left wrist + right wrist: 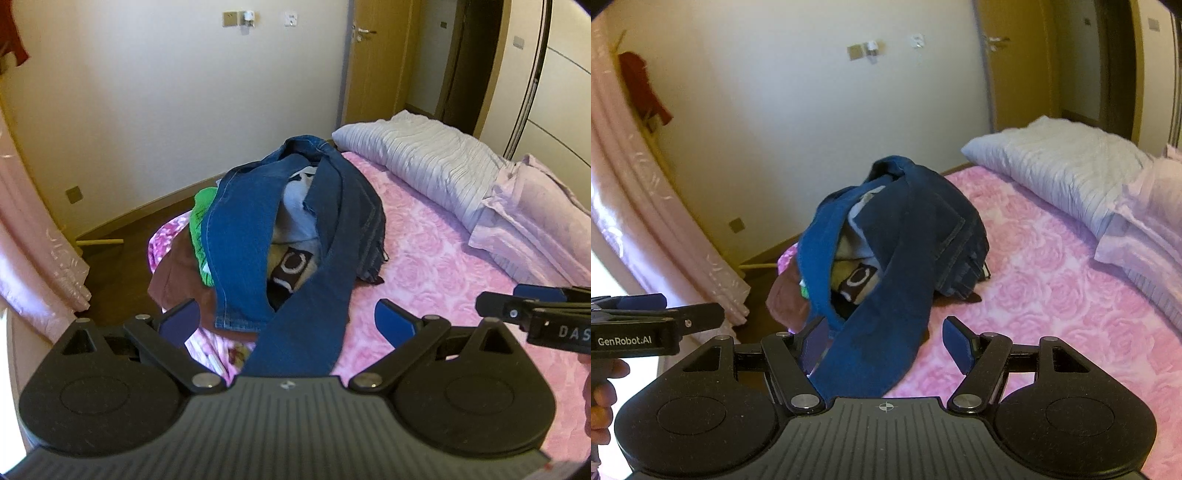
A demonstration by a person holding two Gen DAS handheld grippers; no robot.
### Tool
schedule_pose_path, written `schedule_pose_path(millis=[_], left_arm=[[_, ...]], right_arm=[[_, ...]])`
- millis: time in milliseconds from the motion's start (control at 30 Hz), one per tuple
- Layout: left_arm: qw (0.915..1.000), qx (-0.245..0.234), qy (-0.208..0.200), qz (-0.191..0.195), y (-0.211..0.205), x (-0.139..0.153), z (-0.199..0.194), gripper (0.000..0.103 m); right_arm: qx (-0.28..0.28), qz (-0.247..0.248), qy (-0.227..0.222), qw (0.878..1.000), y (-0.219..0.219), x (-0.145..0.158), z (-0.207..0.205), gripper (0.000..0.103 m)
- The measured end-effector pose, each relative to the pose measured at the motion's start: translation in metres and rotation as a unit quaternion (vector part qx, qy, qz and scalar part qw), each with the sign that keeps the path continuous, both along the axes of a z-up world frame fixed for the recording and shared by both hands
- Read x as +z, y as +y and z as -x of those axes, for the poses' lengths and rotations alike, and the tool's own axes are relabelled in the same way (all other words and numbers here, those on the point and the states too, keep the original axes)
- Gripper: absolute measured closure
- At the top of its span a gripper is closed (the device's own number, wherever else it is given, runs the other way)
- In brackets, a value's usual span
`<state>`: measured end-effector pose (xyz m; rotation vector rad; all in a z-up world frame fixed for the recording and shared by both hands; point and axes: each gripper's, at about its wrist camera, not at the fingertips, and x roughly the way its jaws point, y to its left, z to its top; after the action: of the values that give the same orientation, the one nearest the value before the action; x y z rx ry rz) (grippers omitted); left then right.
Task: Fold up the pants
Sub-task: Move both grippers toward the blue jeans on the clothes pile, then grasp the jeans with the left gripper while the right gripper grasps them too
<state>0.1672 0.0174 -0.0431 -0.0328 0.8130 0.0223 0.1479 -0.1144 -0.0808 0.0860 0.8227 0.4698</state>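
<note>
Blue jeans [303,258] lie draped over a heap of clothes on the pink bed. One leg runs toward me between the wide-apart fingers of my left gripper [286,323], which is open and holds nothing. In the right wrist view the same jeans [886,295] reach down between the fingers of my right gripper [886,343], also open. The right gripper [517,310] shows at the right edge of the left wrist view. The left gripper [646,314], with a hand below it, shows at the left edge of the right wrist view.
Under the jeans lie a green garment [201,225], a brown one [184,284] and a black-and-white piece [291,269]. The pink rose-print bedspread [436,266] is bare to the right. A folded white quilt [424,162] lies at the back right. Pink curtains [646,206] hang left, above dark floor.
</note>
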Motion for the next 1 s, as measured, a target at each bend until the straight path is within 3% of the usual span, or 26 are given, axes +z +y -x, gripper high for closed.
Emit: schedule_pose_path(millis=[333,767,1000], left_arm=[[0.9985,-0.043,0.023,-0.022,0.064,-0.034,-0.16,0.004],[0.9954,-0.084,0.024,-0.04,0.114,-0.098,-0.367,0.017],[0.9949,-0.081,0.056,-0.022,0.137,-0.15,-0.446,0.024]], right_arm=[[-0.068,-0.012,0.05,0.996,0.057,-0.038,-0.128,0.038],[-0.133,0.027,0.016,0.991,0.119,-0.087,-0.286,0.038],[-0.145,0.041,0.013,0.989,0.133,-0.12,-0.357,0.038]])
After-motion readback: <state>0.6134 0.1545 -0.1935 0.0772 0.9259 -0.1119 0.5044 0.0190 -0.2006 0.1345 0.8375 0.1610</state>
